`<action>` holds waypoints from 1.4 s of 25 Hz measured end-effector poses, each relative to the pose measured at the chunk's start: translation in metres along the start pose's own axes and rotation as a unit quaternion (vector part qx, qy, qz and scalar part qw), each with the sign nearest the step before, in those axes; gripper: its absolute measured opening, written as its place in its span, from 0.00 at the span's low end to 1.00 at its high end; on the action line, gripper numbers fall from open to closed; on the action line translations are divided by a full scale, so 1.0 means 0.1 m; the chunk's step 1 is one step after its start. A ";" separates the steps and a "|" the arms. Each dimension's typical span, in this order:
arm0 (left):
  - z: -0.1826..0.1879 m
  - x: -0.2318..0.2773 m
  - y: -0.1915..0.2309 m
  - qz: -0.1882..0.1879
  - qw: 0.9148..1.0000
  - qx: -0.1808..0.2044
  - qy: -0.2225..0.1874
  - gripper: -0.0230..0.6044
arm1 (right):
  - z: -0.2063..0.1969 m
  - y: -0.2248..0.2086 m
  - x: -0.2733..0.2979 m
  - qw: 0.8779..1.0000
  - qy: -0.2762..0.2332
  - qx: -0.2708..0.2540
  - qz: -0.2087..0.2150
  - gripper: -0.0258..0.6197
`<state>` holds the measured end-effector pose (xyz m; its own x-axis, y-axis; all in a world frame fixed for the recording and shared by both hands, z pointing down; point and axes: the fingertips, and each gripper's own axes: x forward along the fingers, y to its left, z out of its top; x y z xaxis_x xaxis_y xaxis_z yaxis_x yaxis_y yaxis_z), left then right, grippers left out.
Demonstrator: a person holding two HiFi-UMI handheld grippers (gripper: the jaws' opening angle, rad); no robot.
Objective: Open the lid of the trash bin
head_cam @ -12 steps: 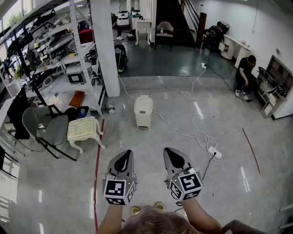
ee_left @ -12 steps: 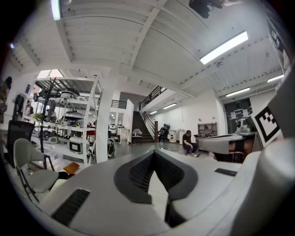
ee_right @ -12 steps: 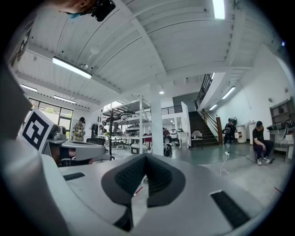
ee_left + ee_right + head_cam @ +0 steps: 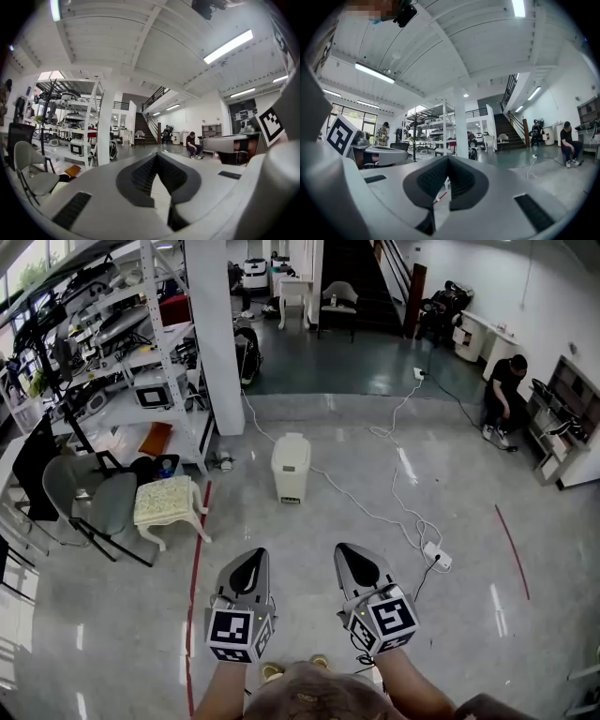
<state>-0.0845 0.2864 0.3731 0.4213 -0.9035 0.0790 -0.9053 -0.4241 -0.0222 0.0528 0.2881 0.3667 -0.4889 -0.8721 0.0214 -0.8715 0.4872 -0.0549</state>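
The trash bin [image 4: 290,468] is a small cream-white bin standing on the grey floor a few steps ahead, with its lid down. My left gripper [image 4: 250,564] and right gripper [image 4: 350,558] are held side by side low in the head view, well short of the bin and pointing towards it. Both have their jaws closed tip to tip with nothing between them. In the left gripper view the left gripper [image 4: 156,155] hides the bin, and in the right gripper view the right gripper [image 4: 448,158] does too.
A white pillar [image 4: 214,334] and metal shelving [image 4: 122,343] stand to the bin's left, with a cushioned stool [image 4: 167,502] and grey chairs [image 4: 101,507] nearer. A white cable [image 4: 370,512] runs past the bin to a power strip [image 4: 437,557]. A person [image 4: 502,390] sits far right.
The head view has shifted slightly, so the furniture on the left sits a little higher in the picture. Both grippers keep the same pose and stay shut.
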 end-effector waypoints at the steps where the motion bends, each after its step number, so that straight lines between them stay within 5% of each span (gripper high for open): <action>1: -0.01 0.02 -0.03 0.000 1.000 -0.001 0.000 0.03 | 0.00 -0.04 -0.01 1.000 0.000 0.000 0.002 0.09; 18: -0.05 0.47 -0.12 0.021 1.000 -0.010 0.003 0.03 | -0.04 -0.56 0.14 1.000 0.000 0.006 0.018 0.09; 35: -0.16 1.30 0.36 0.003 1.000 -0.010 0.017 0.03 | -0.15 -0.82 0.97 1.000 0.002 0.021 0.017 0.09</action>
<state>-0.0631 0.1552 0.3987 0.4148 -0.9028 0.1131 -0.9086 -0.4178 -0.0023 0.0763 0.1642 0.3885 -0.5179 -0.8551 0.0236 -0.8525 0.5136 -0.0971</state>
